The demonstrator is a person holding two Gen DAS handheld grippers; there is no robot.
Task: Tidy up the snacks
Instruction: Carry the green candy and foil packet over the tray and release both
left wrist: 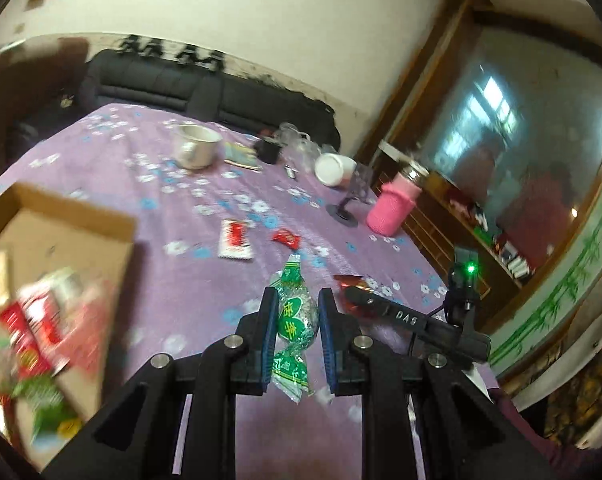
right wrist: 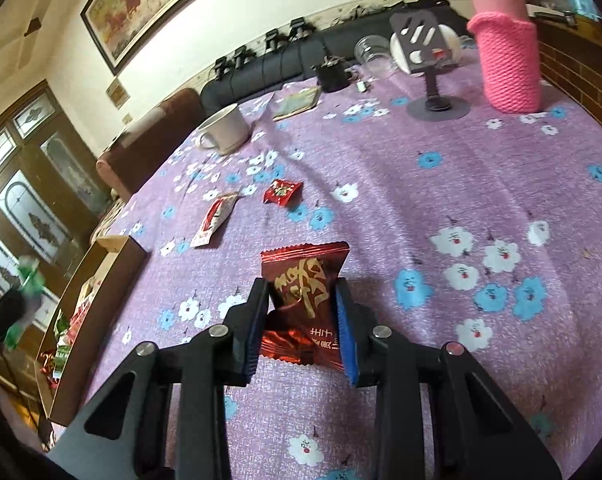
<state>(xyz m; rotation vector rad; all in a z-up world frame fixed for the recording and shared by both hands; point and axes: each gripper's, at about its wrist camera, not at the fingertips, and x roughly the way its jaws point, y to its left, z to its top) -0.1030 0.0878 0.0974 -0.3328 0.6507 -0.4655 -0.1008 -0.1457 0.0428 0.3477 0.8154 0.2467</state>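
Note:
My left gripper (left wrist: 298, 300) is shut on a green-and-silver wrapped candy (left wrist: 295, 316) and holds it above the purple flowered tablecloth (left wrist: 181, 184). My right gripper (right wrist: 303, 290) is shut on a dark red snack packet with gold lettering (right wrist: 305, 296), just above the cloth. A cardboard box (left wrist: 67, 232) with several red and green snacks inside sits at the left; it also shows in the right wrist view (right wrist: 101, 280). A red-and-white sachet (left wrist: 234, 239) (right wrist: 215, 220) and a small red candy (left wrist: 287, 237) (right wrist: 281, 191) lie loose on the cloth. The right gripper shows in the left view (left wrist: 401, 316).
A white mug (right wrist: 225, 129), a flat packet (right wrist: 297, 103), a black pot (right wrist: 333, 74), a clear glass (right wrist: 371, 54), a phone stand (right wrist: 437, 80) and a bottle in a pink knit sleeve (right wrist: 509, 64) stand at the table's far side. A black sofa (left wrist: 205, 92) lies beyond.

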